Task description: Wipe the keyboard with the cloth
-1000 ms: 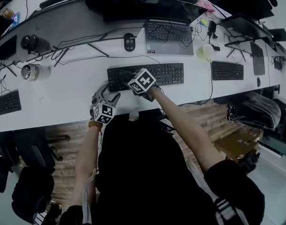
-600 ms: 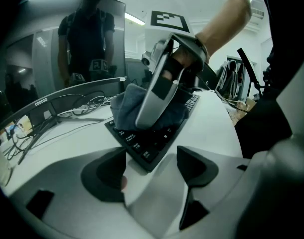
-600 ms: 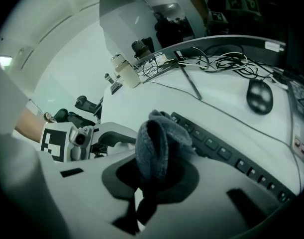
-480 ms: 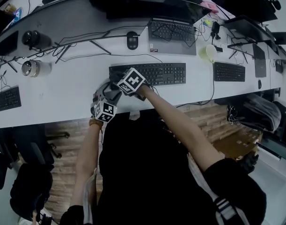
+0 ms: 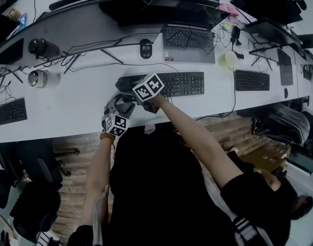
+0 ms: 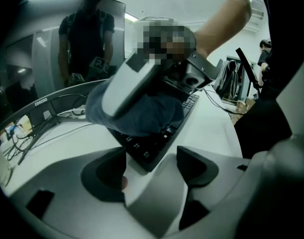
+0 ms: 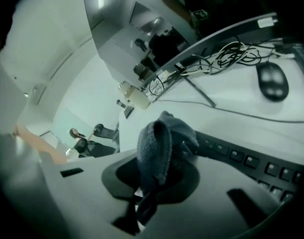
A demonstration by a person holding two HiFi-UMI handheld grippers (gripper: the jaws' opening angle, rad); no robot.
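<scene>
R gripper [image 7: 156, 185]: jaws clamped on dark blue-grey knit cloth [image 7: 161, 143], which sits on the left end of black rectangular keyboard [image 5: 182, 83]. L gripper [image 6: 152, 171]: jaws apart, gripping nothing, just off keyboard's near-left corner. Long white desk [image 5: 69, 104] w/ black mouse [image 5: 145, 48] and tangled cables [image 5: 84, 60] behind.

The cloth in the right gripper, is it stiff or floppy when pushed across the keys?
Likely floppy: the cloth bunches in soft folds above the right gripper, whose jaws are shut on it. Probably light, since it holds up unsupported. Its nubby weave should drag on the keyboard, not slip.
</scene>
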